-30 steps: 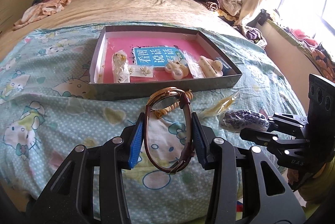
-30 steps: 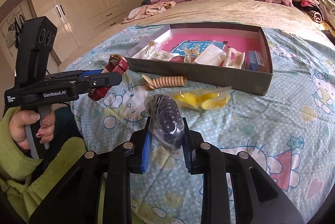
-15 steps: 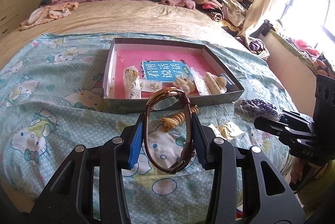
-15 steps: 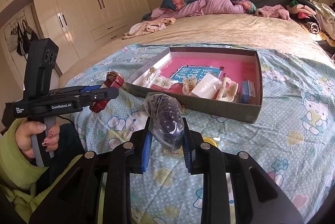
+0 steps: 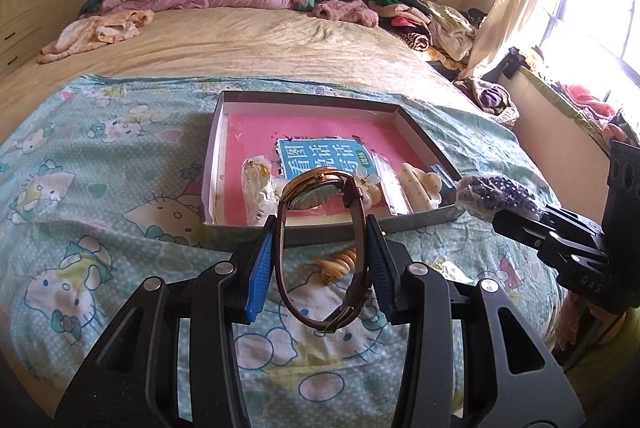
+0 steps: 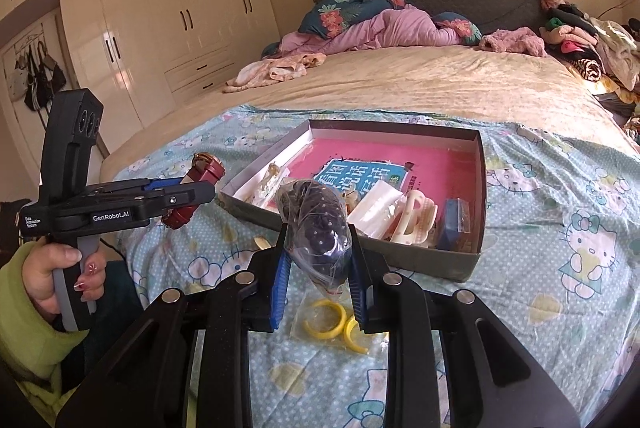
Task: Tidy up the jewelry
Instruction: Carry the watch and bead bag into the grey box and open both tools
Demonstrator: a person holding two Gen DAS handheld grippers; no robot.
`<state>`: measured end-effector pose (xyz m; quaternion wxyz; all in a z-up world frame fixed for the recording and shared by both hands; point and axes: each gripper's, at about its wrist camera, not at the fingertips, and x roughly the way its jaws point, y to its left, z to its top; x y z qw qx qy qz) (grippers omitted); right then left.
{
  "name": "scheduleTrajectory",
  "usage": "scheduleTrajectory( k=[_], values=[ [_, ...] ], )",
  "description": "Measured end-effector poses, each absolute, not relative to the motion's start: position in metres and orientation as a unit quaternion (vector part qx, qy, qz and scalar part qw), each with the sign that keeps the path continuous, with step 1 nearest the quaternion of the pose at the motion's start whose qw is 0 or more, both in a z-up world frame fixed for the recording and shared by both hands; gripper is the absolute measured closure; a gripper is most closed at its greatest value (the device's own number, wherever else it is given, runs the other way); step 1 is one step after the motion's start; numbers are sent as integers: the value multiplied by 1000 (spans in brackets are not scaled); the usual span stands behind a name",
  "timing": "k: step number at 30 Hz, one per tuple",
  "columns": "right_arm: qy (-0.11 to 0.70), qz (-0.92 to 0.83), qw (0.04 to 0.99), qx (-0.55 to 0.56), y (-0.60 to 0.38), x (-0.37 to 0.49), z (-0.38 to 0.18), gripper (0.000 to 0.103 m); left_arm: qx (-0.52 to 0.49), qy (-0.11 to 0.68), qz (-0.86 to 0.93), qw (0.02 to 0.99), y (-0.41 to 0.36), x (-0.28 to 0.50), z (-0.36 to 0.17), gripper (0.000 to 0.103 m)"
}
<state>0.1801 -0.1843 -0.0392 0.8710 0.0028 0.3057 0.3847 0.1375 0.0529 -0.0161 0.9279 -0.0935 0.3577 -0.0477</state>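
Step in hand, by my reading: carry both pieces to the box [image 5: 316, 96] and set them inside. Your left gripper [image 5: 320, 248] is clamped on the strap of the watch [image 5: 320, 228], which stands on edge between the blue pads, dial tipped toward the box, off the bedspread [image 5: 100, 188]. Your right gripper [image 6: 318, 268] is closed tight on the bag of dark beads [image 6: 316, 224], which also hangs clear of the bed.

To do it well: bring the watch over the near wall before lowering, aiming for the bare pink floor at the far side, since the near row is already crowded with the cream hair claw [image 5: 420, 182] and small packets. Lower until the strap rests, then part the pads; a drop from height could tip it onto its face. Keep the two grippers well apart over the box so they do not collide. The bead bag is soft and will sag; set it down flat, do not squeeze further.

Left outside, yet to collect: the beige spiral clip [image 5: 340, 262] and the yellow rings in a clear bag [image 6: 332, 320].

Versus one second ago: both grippers sit higher and nearer the box. The bead bag, then low beside the bedspread, now shows level with the box's right corner. Grips unchanged.
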Motion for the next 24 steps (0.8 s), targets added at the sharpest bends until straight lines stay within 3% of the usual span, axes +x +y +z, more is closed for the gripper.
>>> scheduleTrajectory(
  k=[24],
  values=[
    [314, 329, 890, -4, -169, 255, -53, 78, -76, 403, -49, 911, 38, 211, -51, 68]
  ],
)
